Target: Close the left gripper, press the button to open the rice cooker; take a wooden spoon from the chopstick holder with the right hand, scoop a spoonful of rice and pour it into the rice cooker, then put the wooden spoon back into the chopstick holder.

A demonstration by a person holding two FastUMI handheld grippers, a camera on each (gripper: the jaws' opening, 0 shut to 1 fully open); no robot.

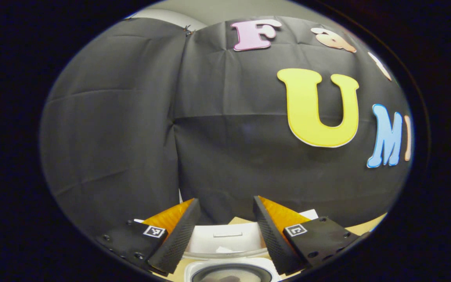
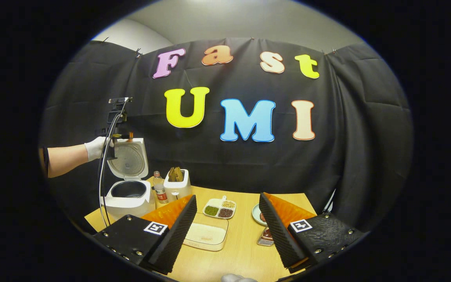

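Our left tool (image 1: pixel 225 231) hangs above the rice cooker (image 2: pixel 128 196), jaws spread apart with nothing between them, and in the left gripper view we look straight down past its fingers onto the raised lid and the rim of the inner pot. From the right gripper view we see that same tool held in a gloved hand (image 2: pixel 94 148) up by the lid, which stands upright over the open pot. So the button step looks done: the cooker is open.

Our right tool (image 2: pixel 227 229) is wide open too, empty, hovering over the near edge of the bench (image 2: pixel 245 250), well apart from the chopstick holder (image 2: pixel 177 184). That holder sits just beside the cooker, with the wooden spoon (image 2: pixel 175 173) poking out of its top, untouched as far as we can tell. A shallow tray of rice (image 2: pixel 206 235) lies right ahead of the right tool.

By our reckoning everything for the right hand is left: fetch the spoon, scoop, pour into the pot, return the spoon.
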